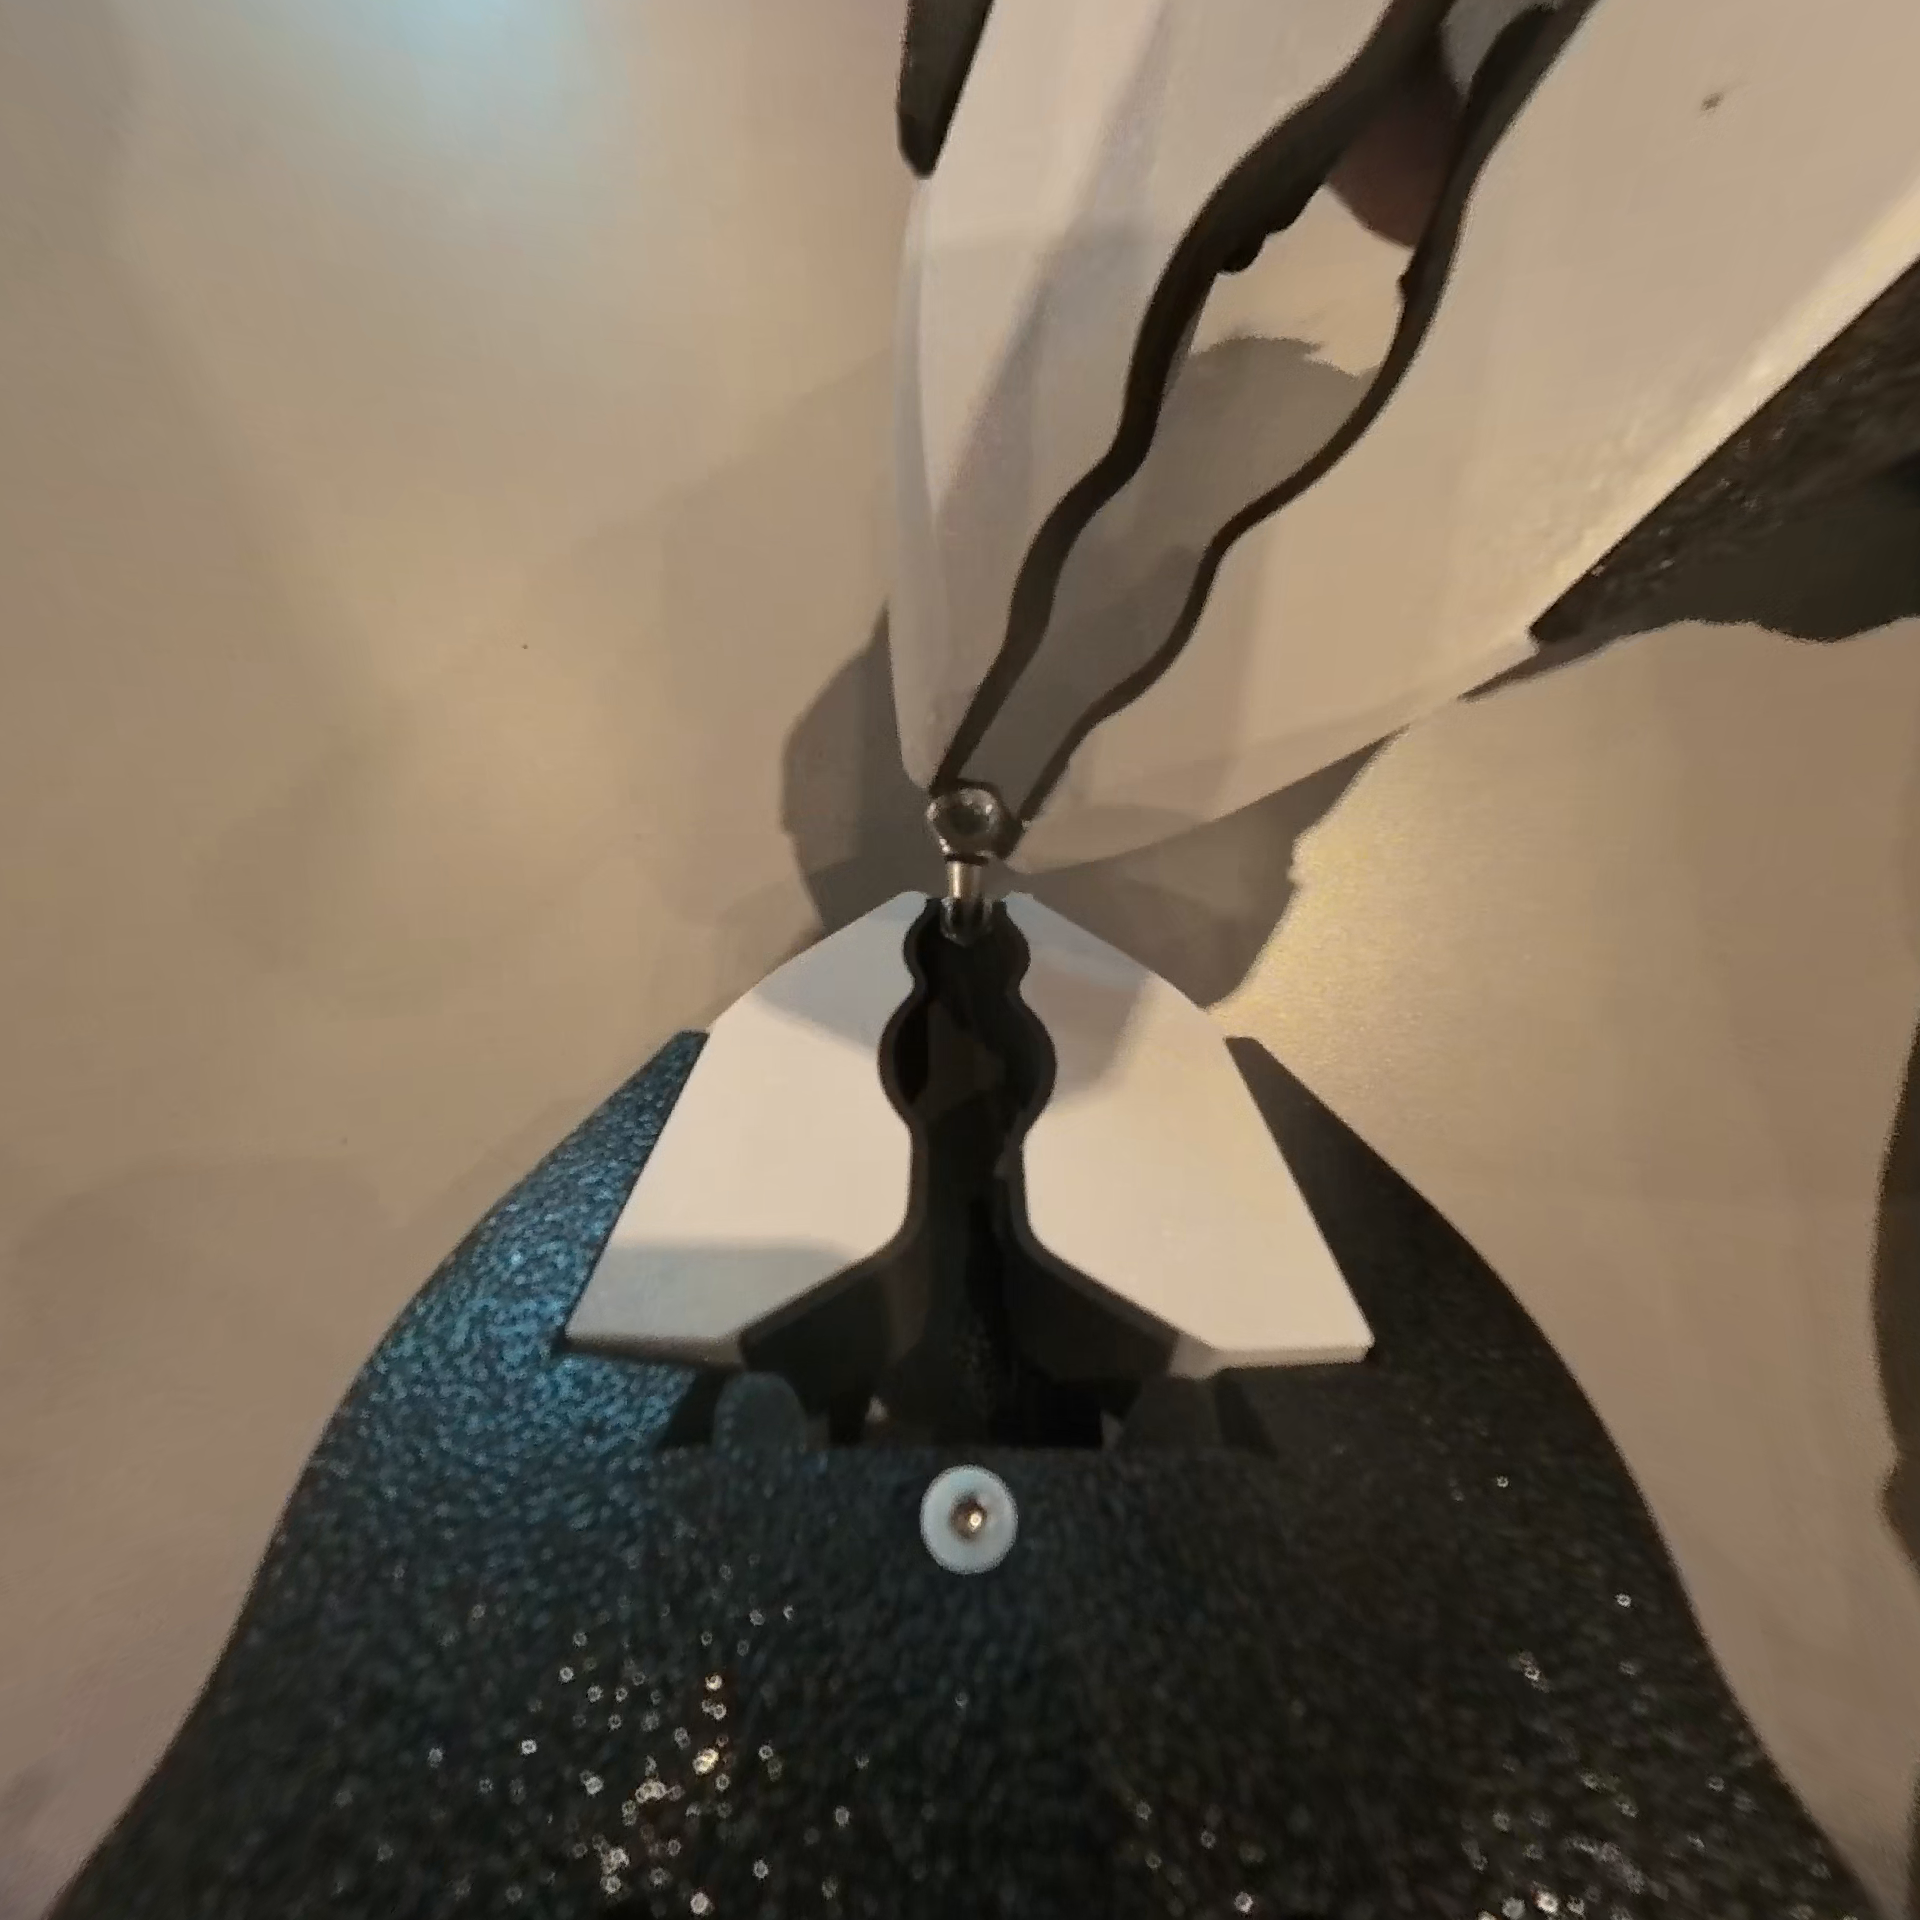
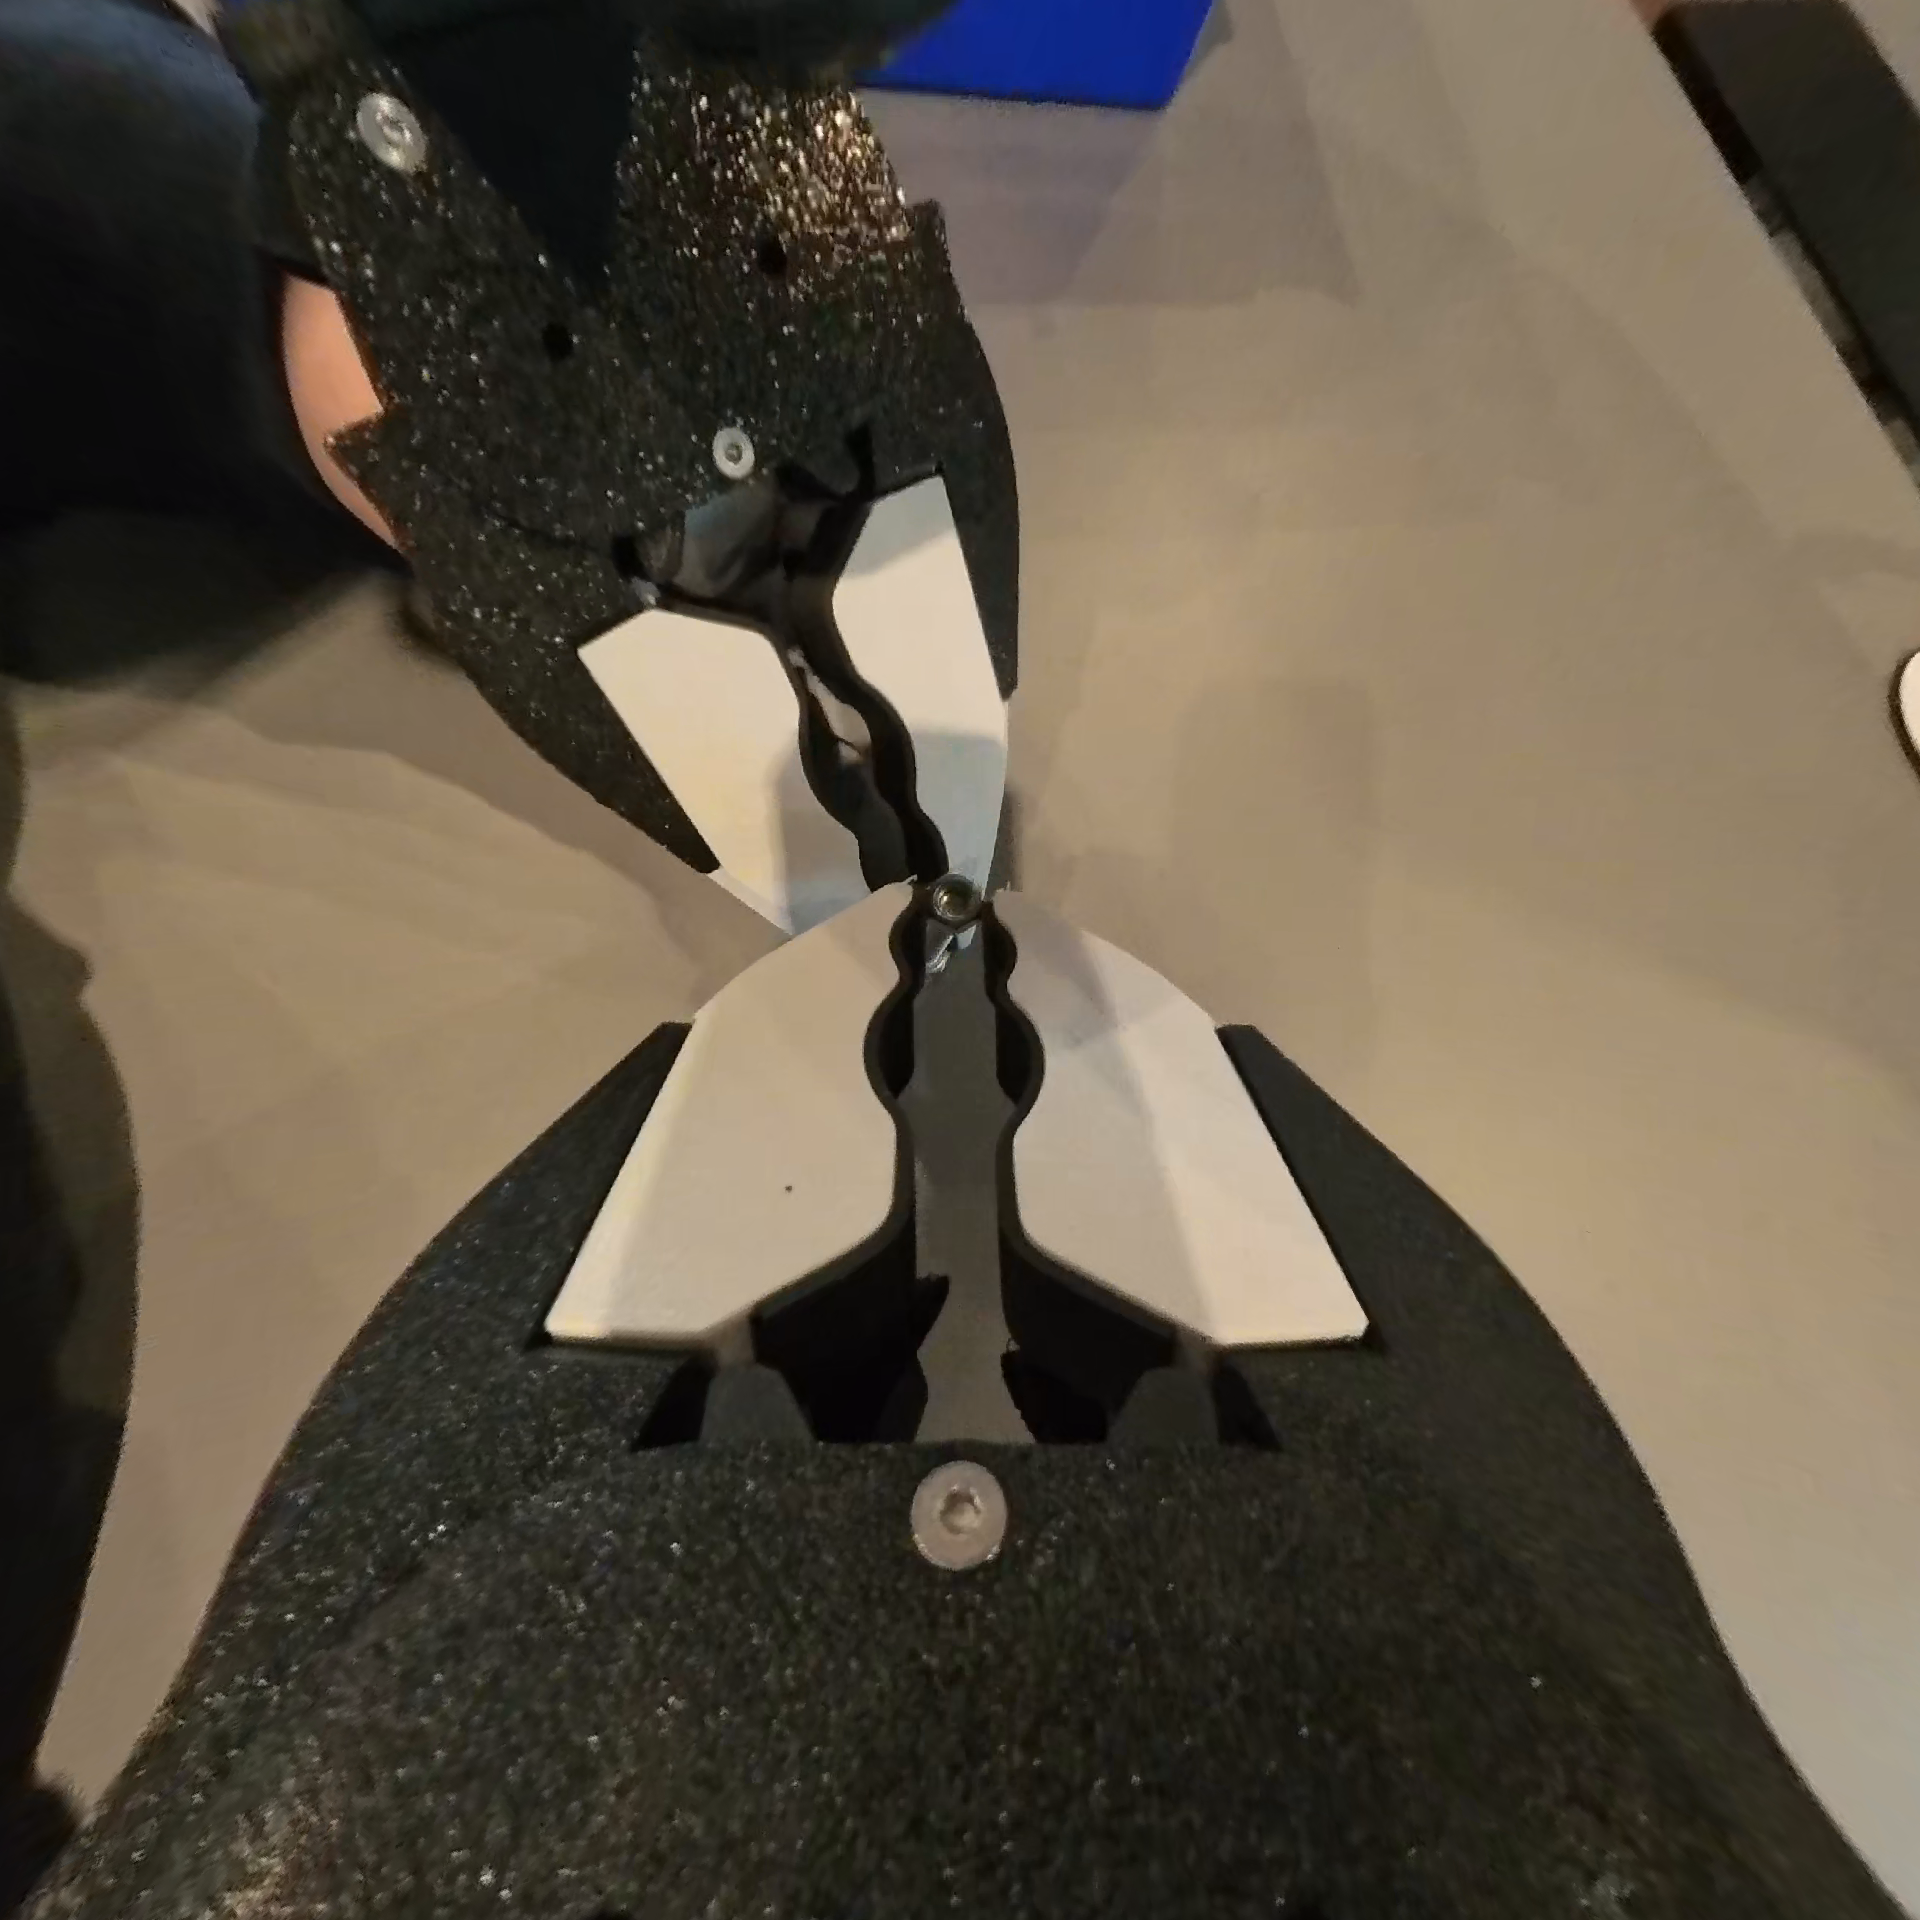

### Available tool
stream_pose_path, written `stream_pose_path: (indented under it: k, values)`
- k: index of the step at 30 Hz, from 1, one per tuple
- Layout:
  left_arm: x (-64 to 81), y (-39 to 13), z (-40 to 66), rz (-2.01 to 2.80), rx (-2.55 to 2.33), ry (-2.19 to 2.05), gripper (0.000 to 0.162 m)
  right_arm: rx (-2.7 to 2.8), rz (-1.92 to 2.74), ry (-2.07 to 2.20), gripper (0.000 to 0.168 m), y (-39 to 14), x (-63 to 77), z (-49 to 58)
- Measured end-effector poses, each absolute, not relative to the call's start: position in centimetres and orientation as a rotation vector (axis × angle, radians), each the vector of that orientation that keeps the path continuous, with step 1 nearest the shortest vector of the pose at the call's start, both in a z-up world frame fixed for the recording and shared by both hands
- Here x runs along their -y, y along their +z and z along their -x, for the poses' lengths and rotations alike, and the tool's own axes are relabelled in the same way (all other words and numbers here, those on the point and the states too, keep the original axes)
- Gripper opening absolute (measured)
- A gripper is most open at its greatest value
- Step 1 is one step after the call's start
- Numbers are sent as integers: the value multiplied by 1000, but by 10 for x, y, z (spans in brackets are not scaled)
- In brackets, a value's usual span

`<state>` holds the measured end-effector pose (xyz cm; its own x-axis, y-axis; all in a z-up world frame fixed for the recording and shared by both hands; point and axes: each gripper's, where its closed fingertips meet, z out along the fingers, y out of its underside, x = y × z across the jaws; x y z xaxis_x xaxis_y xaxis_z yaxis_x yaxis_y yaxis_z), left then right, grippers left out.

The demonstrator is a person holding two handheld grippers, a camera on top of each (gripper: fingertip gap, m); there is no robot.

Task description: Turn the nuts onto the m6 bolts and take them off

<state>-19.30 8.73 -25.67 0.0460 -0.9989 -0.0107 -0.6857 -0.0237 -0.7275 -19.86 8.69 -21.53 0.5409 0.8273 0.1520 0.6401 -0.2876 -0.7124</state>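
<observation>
My left gripper (image 1: 961,916) is shut on the thin shaft of a small silver bolt (image 1: 960,881), which sticks out past its tips. My right gripper (image 1: 971,795) comes down from the top of the left wrist view and pinches the wider silver piece on the bolt's far end, which looks like the nut (image 1: 966,810). In the right wrist view my right gripper (image 2: 951,920) is shut on this six-sided nut (image 2: 951,900), seen end-on with a dark hole. The left gripper (image 2: 940,875) meets it tip to tip from above. Both are held above the beige table (image 2: 1455,727).
A blue object (image 2: 1039,52) lies at the table's far edge. A dark object (image 2: 1818,156) sits at the far right, and a white rounded rim (image 2: 1910,717) at the right edge. A person's dark sleeve (image 2: 104,312) is on the left. Across from one pair of fingers to the other is roughly 4 cm. From either gripper's tips it is about 30 cm to the white rounded rim (image 2: 1910,717).
</observation>
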Motion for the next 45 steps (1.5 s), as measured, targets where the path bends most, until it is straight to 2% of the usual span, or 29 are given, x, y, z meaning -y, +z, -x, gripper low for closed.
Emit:
stream_pose_path:
  k: [18, 22, 25, 36, 40, 45]
  values:
    - [-86, -257, 193, 1795, -1685, -749, 9, 1149, 2102, 357, 11, -217, -87, 198]
    - [-86, -257, 193, 1795, -1684, -752, 9, 1076, 2027, 374, 22, -208, -89, 198]
    - [-86, -257, 193, 1796, -1683, -756, 9, 1010, 1972, 427, 23, -206, -84, 196]
    - [-86, -257, 193, 1800, -1681, -765, 9, 938, 1903, 478, 22, -215, -77, 201]
    - [-86, -257, 193, 1800, -1681, -768, 9, 940, 1889, 511, 13, -213, -73, 202]
    - [-85, -257, 192, 1799, -1681, -772, 9, 904, 1878, 470, 17, -209, -81, 197]
